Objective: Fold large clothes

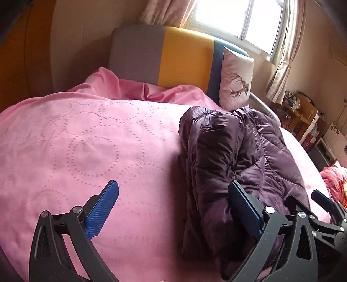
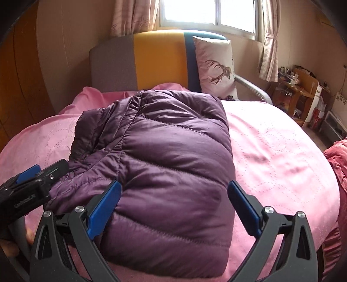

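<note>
Your left tongs (image 1: pixel 173 208) and right tongs (image 2: pixel 174 208) both stand wide, gripping nothing. The purple down jacket (image 2: pixel 164 151) lies folded in a bundle on the pink bedspread (image 2: pixel 271 151). Press its puffed layers flat so the fold holds.

A pink bedspread (image 2: pixel 271 151) stitched with dotted circles covers the bed across the middle of the frame. An upholstered headboard (image 2: pixel 158 58) in grey, mustard-yellow and dark blue vertical panels stands at upper centre. A white cushion printed with a deer (image 2: pixel 214 67) leans against its blue panel. A bright window (image 2: pixel 208 13) with pale patterned curtains (image 2: pixel 269 43) is at the top. A cluttered wooden shelf unit (image 2: pixel 301 91) stands at the right edge. Brown wooden panelling (image 2: pixel 19 76) fills the left edge.
</note>
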Action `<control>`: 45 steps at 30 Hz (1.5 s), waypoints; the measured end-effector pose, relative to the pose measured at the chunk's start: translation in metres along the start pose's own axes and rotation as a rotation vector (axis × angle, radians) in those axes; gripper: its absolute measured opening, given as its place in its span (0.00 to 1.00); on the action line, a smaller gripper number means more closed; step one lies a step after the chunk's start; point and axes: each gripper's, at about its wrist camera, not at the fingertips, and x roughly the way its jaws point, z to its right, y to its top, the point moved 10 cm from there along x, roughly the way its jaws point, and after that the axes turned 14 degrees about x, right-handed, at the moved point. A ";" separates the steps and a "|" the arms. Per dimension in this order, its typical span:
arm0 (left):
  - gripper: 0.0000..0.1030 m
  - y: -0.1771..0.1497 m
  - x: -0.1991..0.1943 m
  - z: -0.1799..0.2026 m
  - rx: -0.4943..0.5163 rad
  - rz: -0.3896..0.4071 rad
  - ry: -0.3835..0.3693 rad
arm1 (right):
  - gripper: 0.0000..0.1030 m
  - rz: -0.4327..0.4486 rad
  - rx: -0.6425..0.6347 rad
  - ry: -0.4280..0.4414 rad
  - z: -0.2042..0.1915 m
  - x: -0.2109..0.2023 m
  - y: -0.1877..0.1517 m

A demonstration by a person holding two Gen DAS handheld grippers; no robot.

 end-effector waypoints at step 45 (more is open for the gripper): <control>0.97 -0.065 -0.088 0.003 0.045 0.067 0.169 | 0.98 0.162 0.076 -0.178 -0.009 -0.097 -0.075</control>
